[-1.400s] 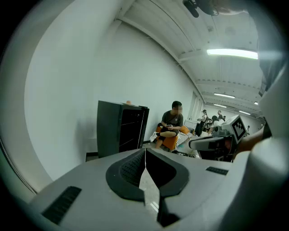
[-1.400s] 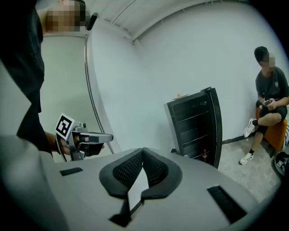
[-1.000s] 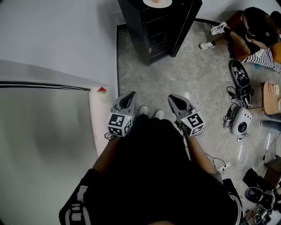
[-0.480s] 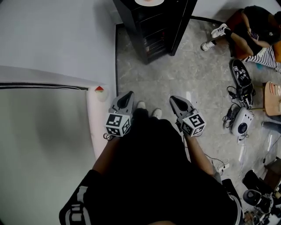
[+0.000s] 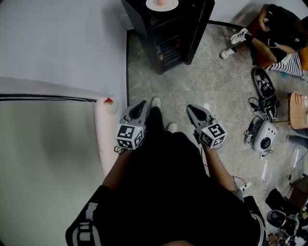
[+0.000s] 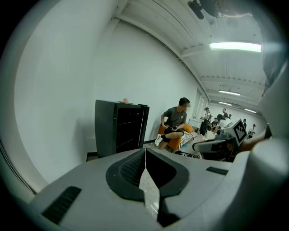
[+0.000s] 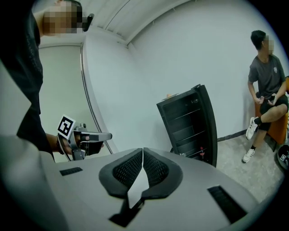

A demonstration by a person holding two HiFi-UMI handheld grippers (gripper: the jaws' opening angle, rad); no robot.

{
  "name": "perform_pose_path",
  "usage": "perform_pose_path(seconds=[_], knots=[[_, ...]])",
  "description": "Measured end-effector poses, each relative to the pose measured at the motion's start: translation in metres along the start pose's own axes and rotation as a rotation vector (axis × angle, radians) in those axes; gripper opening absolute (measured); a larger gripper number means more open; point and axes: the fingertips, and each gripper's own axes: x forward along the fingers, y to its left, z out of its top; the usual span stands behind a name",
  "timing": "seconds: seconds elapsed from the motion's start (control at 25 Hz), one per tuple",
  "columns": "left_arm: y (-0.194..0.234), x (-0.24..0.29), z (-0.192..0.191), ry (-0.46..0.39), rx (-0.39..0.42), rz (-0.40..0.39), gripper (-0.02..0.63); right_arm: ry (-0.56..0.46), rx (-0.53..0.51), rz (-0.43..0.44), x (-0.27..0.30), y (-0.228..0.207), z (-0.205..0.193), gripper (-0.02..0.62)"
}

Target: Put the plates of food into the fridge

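**Left foot stepped ahead; both tools closed and empty**

Since a second earlier, the wearer's left shoe [image 5: 155, 102] had gone forward of the right shoe [image 5: 171, 126], where the two had stood side by side. The fridge had come to sit a little further left in the head view, and the seated person's arms had shifted. Both grippers had kept their places in front of the body.

The plate [image 5: 161, 4] was white and round, with a pale orange piece of food on it. It sat on top of the fridge [image 5: 168, 33], not inside it. The fridge was a black upright cabinet against the white wall [image 5: 62, 38], with shelves showing at its front. Whether that front stood open or was glazed could not be told.

The left gripper [image 5: 140, 104] and the right gripper [image 5: 192, 108] pointed ahead, well apart from the fridge. In each gripper's own view the jaws were pressed together with nothing between them.

Bare grey floor [image 5: 202, 81] lay between the wearer's shoes and the fridge. Off to the right a seated person [image 5: 279, 29] sat near the fridge but beside the way to it. A white device [image 5: 264, 136] with cables lay on the floor further right, near a wooden stool [image 5: 298, 108].
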Motion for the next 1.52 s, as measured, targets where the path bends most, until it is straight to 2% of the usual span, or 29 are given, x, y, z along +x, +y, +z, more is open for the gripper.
perform_pose_path(seconds=[0.12,0.44,1.08,1.52], knots=[[0.005,0.01,-0.002,0.002,-0.012,-0.01,0.023,-0.02,0.046,-0.017,0.004,-0.012,0.007,0.026],[0.027,0.05,0.012,-0.009,-0.03,-0.045,0.023,-0.028,0.032,-0.04,0.033,-0.039,0.031,0.026],[0.129,0.13,0.075,-0.023,-0.021,-0.063,0.023,-0.014,0.063,-0.002,0.158,-0.07,0.087,0.026],[0.191,0.17,0.102,-0.015,-0.037,-0.118,0.023,-0.016,0.079,-0.037,0.228,-0.084,0.12,0.026]])
